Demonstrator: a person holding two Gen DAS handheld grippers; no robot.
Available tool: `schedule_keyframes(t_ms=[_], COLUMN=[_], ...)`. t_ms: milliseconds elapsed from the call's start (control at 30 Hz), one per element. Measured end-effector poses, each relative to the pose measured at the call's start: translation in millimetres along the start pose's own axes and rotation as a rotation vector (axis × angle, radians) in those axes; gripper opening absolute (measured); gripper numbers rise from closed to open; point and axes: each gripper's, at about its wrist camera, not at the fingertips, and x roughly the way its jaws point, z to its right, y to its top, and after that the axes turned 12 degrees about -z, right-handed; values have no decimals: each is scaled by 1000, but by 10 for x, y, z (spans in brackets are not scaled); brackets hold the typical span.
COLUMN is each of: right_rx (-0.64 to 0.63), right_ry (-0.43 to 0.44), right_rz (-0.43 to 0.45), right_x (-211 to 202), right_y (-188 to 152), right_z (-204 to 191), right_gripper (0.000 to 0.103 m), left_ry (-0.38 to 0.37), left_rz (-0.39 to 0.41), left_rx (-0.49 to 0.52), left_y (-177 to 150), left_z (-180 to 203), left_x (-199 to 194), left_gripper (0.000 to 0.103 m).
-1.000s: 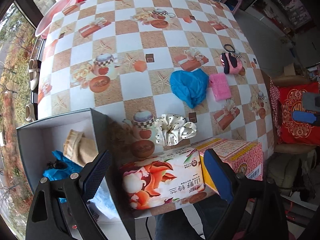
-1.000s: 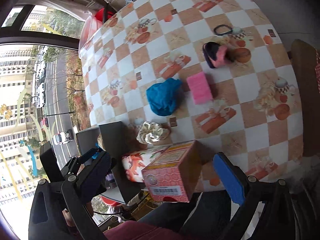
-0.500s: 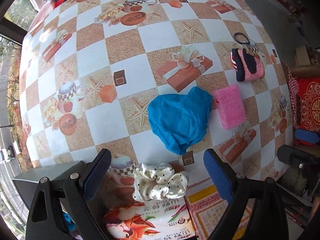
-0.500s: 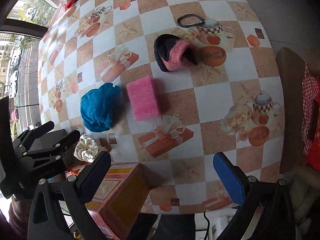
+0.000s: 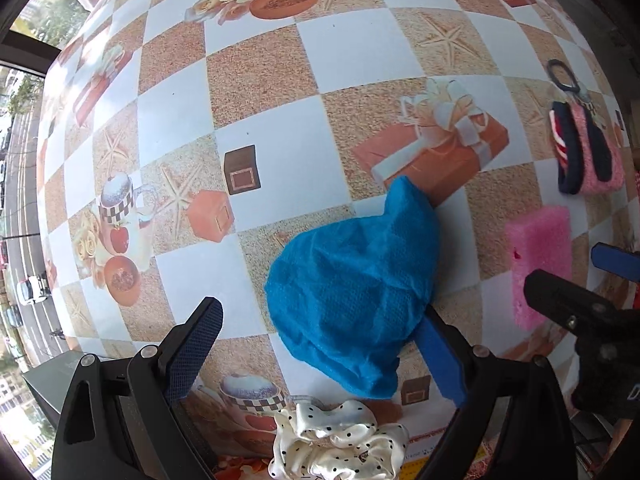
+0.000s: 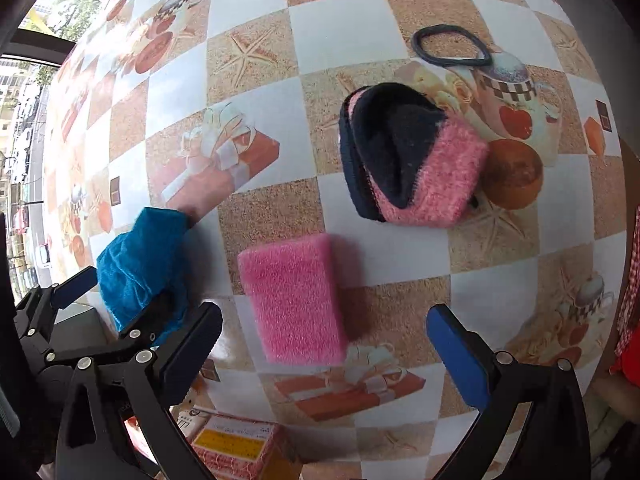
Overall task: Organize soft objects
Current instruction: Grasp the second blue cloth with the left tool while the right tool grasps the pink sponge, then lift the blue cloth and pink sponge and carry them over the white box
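I am at the picking-up step. My left gripper is spread wide around the blue cloth, with nothing in its grip yet. One pad sits well off to the cloth's left and the other pad is tucked right by its right edge. My right gripper is spread wide too, with a pad on each side of the near end of the pink sponge, and it grips nothing.

The sponge lies just to the right of the cloth. The socks are a bit past the sponge, and the hair band lies past the socks. The scrunchie is just on my side of the cloth, by the boxes.

Next, I think each gripper needs to go down a little and squeeze. The cloth is floppy, so I want to pinch a good bunch of it. The sponge is squashy, so a soft squeeze across its narrow sides should do.

I count one blue cloth, one pink sponge, one bundle of socks, one black hair band and one white spotty scrunchie. That makes five soft things on the table.
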Motion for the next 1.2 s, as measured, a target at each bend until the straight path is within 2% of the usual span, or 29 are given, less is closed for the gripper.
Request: schedule_keyframes(t_ms=[267,333,433,533,633,733,767,933,967,1000,1033,1067,1100,1200], right_rx=[-30,-34,-22,-22,-1,0,-10,-65,-75,-89,-105,-124,-134,-104], right_ry=[-126,-194,-190,-193,-159,-151,-161,-213,-214,-216,-218,-221,-219,-123], right_rz=[27,28,39,19,24,28,31,33,34,40,50,56,57,42], right_x=[165,200,214,185,182,168,167,175,179,162,159,141,115,64], right_y=[99,121,127,200,195,137,114,-37,-44,-56,-101,-121,-121,-107], right_z=[-75,-84,-65,-32,24,94,98,107,91,81,42,28,25,179], right_gripper=[103,103,103,103,103,102,98,90,86,76,70,56,48,48], left_ry=[-10,-20,-118,-104,-93,-34,-21,-81,-99,-98,-97,-95,-96,-104], left_rz=[3,14,-15,1,-2,28,32,28,29,39,51,66,72,85], left_rx=[9,24,-6,11,11,48,60,47,47,50,62,80,98,93], left_y=[88,85,108,39,33,38,28,30,18,7,-7,-18,-28,-41], left_z=[-48,-54,-185,-225,-183,-48,-26,-74,-88,-96,-115,-101,-82,-92], left_x=[137,145,215,250,256,237,227,222,222,208,189,156,122,70], left_gripper=[103,103,103,103,103,102,101,90,88,81,69,59,41,38])
